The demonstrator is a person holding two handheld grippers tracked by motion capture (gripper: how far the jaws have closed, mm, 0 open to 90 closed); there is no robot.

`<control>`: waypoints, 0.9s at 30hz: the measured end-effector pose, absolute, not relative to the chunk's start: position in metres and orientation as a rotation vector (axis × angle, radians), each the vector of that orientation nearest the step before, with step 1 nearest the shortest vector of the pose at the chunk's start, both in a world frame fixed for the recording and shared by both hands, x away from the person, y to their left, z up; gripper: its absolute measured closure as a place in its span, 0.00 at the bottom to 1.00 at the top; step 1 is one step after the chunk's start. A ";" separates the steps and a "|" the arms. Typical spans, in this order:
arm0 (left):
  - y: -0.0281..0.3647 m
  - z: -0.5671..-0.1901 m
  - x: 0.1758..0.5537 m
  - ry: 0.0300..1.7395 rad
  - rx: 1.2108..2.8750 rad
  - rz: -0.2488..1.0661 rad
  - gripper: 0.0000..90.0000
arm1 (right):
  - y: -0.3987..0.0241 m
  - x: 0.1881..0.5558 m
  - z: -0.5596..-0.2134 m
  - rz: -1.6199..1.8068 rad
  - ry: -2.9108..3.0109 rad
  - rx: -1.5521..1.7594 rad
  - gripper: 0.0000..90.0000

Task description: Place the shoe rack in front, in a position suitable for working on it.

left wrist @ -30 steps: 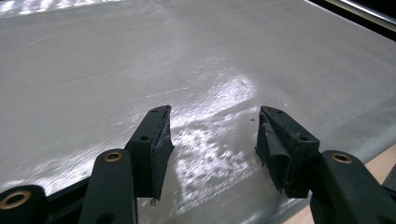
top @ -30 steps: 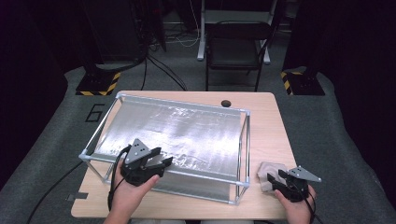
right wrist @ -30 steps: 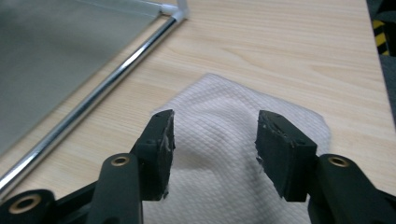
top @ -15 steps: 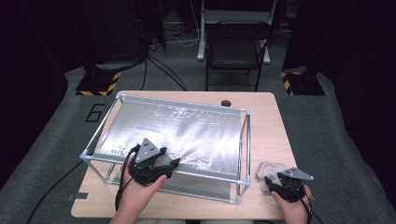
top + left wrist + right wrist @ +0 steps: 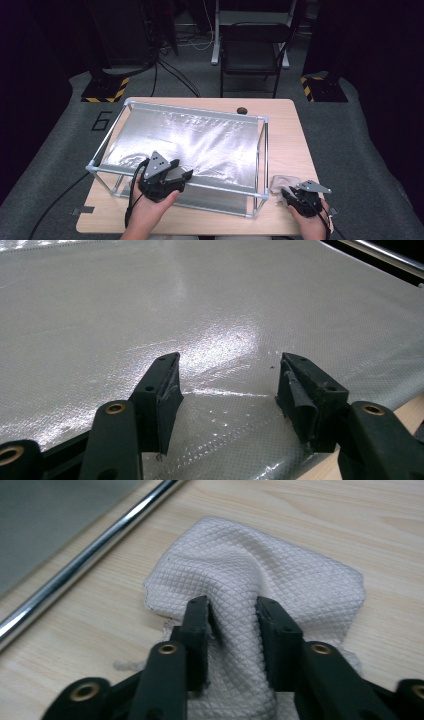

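The step in hand looks like picking up the white waffle-weave cloth [image 5: 260, 585] lying on the pale wooden table [image 5: 285, 120] just beside the metal-framed silver sheet [image 5: 200, 145]. The right gripper [image 5: 232, 610] has just been closing and now pinches a raised fold; lifting comes next. The left gripper [image 5: 227, 375] hovers open, empty, over the sheet.

The frame [image 5: 261, 150] with its sheet [image 5: 190, 145] stands on the table [image 5: 285, 120]; the cloth [image 5: 282, 184] lies right of it.
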State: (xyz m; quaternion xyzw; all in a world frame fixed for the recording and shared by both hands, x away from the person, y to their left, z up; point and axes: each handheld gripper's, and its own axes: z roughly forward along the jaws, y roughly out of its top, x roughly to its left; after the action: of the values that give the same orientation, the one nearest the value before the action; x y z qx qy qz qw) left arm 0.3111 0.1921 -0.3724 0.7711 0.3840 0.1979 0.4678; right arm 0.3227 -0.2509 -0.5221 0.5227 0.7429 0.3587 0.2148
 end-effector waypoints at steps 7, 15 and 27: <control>0.184 -0.370 0.310 0.918 1.917 0.469 0.50 | -0.236 0.324 -0.516 1.061 2.128 1.400 0.83; 0.180 -0.370 0.310 0.897 1.928 0.458 0.53 | -0.219 0.318 -0.502 1.183 2.174 1.324 0.83; 0.179 -0.371 0.309 0.896 1.914 0.443 0.54 | -0.207 0.318 -0.512 1.189 2.253 1.321 0.68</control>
State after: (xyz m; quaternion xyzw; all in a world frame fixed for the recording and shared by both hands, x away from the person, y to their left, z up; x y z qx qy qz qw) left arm 0.3086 0.1785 -0.3710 0.7816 0.3660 0.1808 0.4717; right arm 0.3183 -0.2068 -0.5117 0.4560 0.7779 0.4106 0.1358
